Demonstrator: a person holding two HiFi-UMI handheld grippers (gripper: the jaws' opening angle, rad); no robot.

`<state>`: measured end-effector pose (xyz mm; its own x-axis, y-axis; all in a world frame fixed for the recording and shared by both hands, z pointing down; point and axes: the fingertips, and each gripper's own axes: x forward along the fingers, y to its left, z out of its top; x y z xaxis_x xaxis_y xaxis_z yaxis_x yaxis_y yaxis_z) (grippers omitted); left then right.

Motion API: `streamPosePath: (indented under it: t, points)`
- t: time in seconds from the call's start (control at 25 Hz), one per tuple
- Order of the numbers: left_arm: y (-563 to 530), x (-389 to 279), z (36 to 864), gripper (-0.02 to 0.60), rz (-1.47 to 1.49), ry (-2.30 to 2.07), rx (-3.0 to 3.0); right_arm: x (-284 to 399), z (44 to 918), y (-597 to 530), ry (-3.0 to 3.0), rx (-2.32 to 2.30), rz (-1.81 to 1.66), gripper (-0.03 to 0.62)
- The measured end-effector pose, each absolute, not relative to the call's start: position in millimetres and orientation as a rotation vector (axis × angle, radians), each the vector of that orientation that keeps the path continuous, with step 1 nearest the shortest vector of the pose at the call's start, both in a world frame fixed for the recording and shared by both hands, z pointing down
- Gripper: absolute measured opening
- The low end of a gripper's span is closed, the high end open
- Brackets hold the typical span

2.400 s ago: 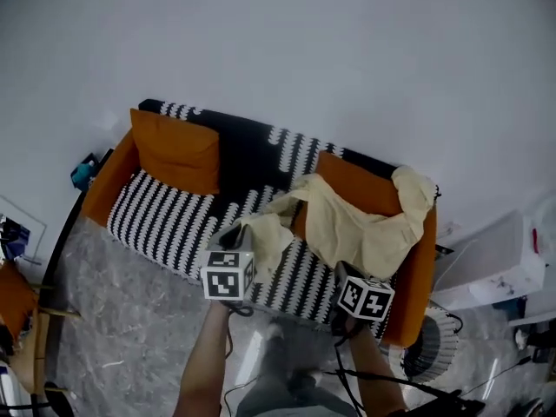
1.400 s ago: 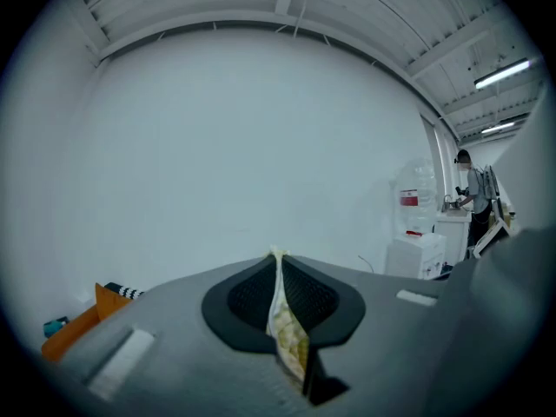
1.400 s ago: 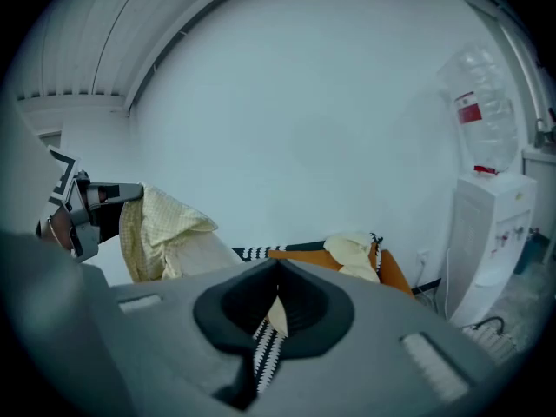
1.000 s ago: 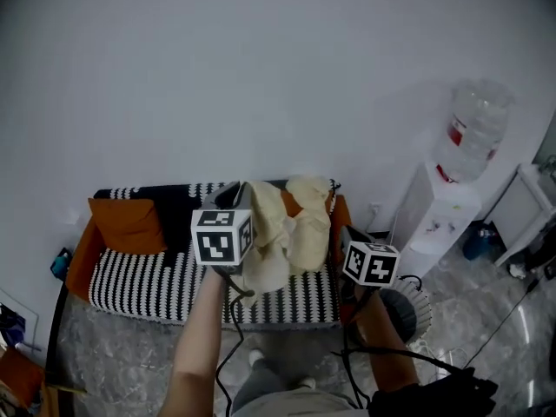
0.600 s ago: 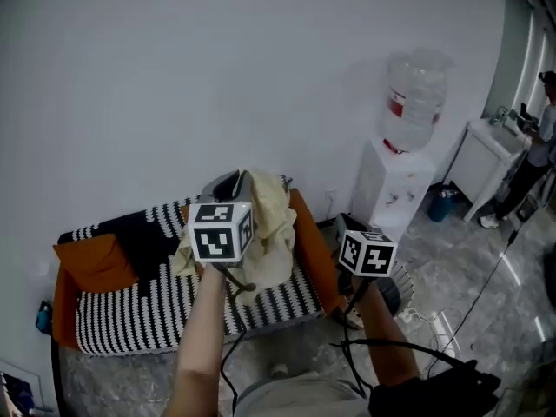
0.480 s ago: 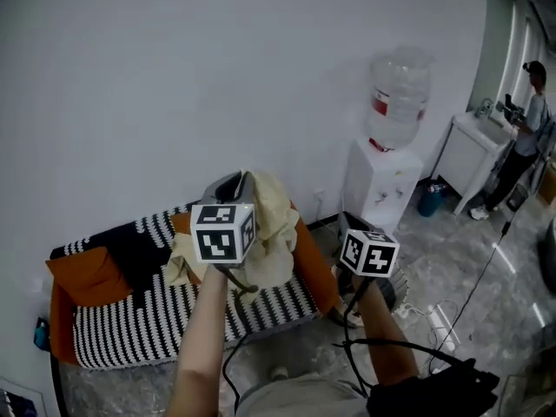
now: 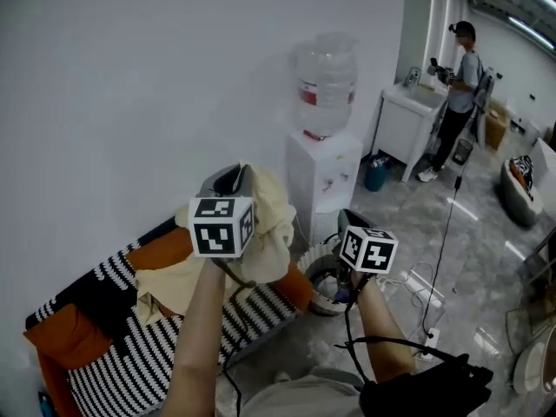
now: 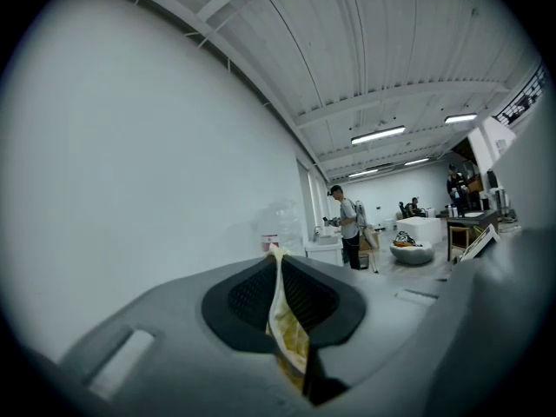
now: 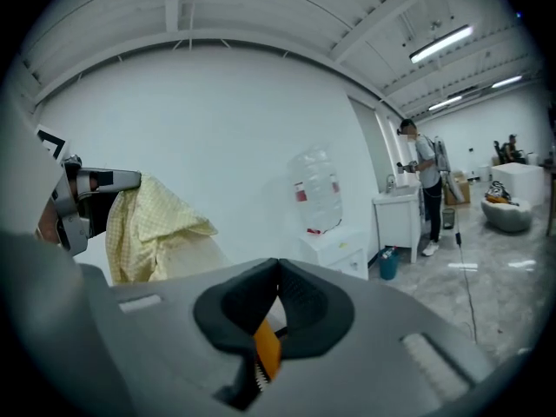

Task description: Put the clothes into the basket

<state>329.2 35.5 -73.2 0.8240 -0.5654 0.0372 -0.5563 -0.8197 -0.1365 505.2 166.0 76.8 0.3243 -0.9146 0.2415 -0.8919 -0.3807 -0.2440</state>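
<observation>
The yellow cloth (image 7: pixel 271 224) hangs in the air from the left gripper (image 8: pixel 280 272), whose jaws are closed tight on a thin fold of it. The rest drapes below and to the side of those jaws. The right gripper (image 9: pixel 276 276) has its jaws closed as well, nipping an orange scrap (image 9: pixel 266 346) edged with zip teeth. The basket (image 7: pixel 311 257) stands on the floor below and beyond the right jaws, at the end of the striped sofa (image 7: pixel 130 354). A water dispenser (image 7: pixel 323 172) stands further beyond both jaws, against the wall.
</observation>
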Motion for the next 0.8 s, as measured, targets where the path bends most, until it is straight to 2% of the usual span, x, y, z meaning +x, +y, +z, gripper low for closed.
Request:
streamPosePath:
  t: [0.8]
  points:
    - [136,544,-109,0.028,0.004,0.376,-2.960,656,84,308,1.255,-2.682,-0.518,0.003]
